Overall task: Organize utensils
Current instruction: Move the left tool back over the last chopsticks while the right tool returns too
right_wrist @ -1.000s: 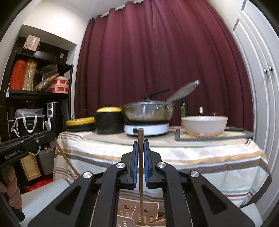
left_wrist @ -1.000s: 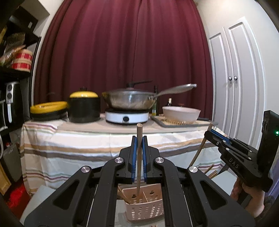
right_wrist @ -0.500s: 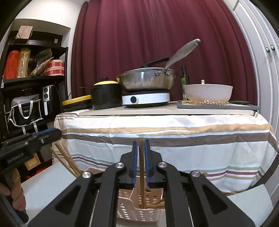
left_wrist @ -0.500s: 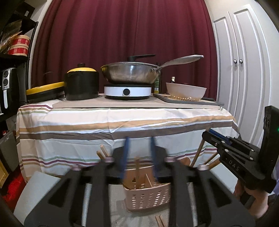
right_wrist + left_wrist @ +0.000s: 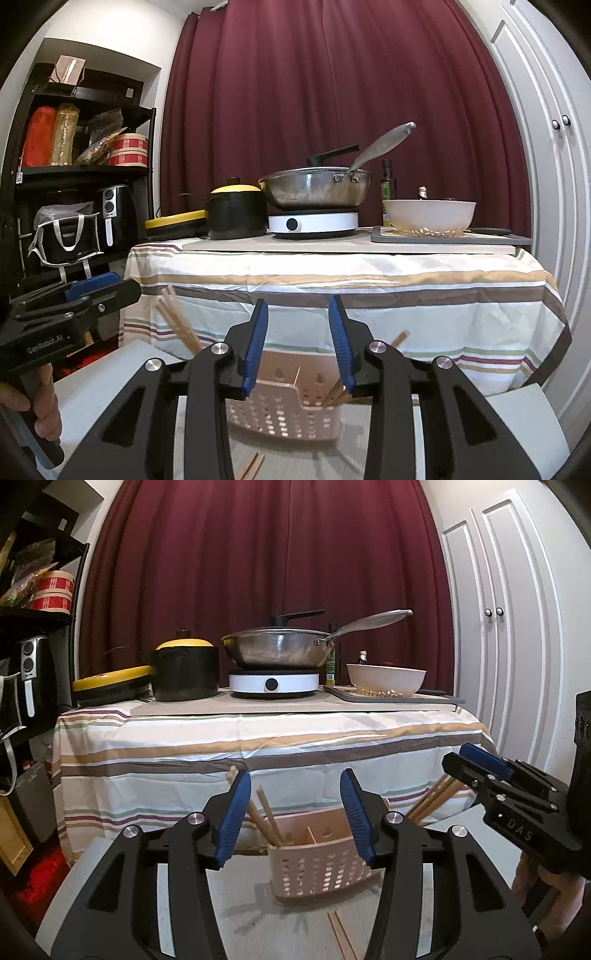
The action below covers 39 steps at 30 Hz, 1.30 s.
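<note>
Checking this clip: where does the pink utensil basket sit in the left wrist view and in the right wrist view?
Left wrist: pink basket low centre, framed by the open blue pads, chopsticks leaning in its left compartment.
Right wrist: pink basket bottom centre, its sides partly hidden behind the fingers.
Shared landmark: white induction cooker on the striped table behind.

My left gripper [image 5: 295, 814]: black angular plastic arms with cut-out windows, silver round screws at pivots, blue ribbed pads lining jaws. My right gripper [image 5: 297, 341]: same black build, same silver screws, blue pads. Side view of right unit shows white "DAS" lettering on black body; side view of left unit shows white "GenRobot.AI" lettering. Hand [image 5: 44, 402] around black grip handle.
</note>
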Available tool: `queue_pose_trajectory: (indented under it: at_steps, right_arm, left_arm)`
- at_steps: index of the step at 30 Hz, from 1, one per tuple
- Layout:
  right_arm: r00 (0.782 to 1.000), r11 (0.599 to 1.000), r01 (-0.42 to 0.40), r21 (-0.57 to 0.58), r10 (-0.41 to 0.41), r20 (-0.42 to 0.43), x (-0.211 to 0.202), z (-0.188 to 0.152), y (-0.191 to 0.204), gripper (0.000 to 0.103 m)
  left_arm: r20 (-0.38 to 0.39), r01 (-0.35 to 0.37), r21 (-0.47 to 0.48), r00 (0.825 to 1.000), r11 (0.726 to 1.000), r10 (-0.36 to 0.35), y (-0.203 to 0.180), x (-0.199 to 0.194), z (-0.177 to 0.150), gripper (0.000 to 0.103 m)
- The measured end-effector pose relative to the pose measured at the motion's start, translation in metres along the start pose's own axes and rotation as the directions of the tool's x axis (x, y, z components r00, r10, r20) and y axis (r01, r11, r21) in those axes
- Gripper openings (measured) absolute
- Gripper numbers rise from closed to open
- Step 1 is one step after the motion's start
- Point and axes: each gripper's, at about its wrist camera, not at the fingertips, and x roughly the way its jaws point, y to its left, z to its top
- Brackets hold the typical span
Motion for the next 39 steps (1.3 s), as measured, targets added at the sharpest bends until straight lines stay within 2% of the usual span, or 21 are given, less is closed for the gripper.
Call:
queue_pose_trajectory:
  at_steps: [6, 15, 20, 30, 39]
  right_arm:
    - [1.0, 1.0, 0.014, 0.002, -0.014, -0.021, -0.023, -0.013, 0.006, 0.035]
    - [0.993, 0.999, 0.025, 0.019, -0.023, -0.115, -0.048, -0.062, 0.019, 0.035]
    - [0.984, 1.0, 0.025, 0.006, -0.024, -0.176, -0.063, -0.099, 0.034, 0.035]
    - [0.967, 1.0, -0.001, -0.003, 0.001, -0.254, -0.086, -0.155, 0.063, 0.035]
    - [0.943, 0.999, -0.036, -0.009, 0.031, -0.332, -0.088, -0.188, 0.079, 0.035]
  left_arm:
    - [-0.017, -0.016, -0.009, 1.0, 1.0, 0.016, 0.001, -0.028, -0.018, 0.05]
    - [-0.093, -0.057, -0.021, 0.994, 0.998, 0.054, 0.005, -0.052, -0.065, 0.05]
    - [-0.155, -0.069, -0.045, 0.986, 0.997, 0.061, 0.009, -0.065, -0.099, 0.05]
    - [-0.243, -0.104, -0.016, 0.965, 0.994, 0.097, 0.006, -0.095, -0.162, 0.05]
    - [-0.287, -0.154, -0.028, 0.948, 0.988, 0.139, 0.016, -0.112, -0.19, 0.05]
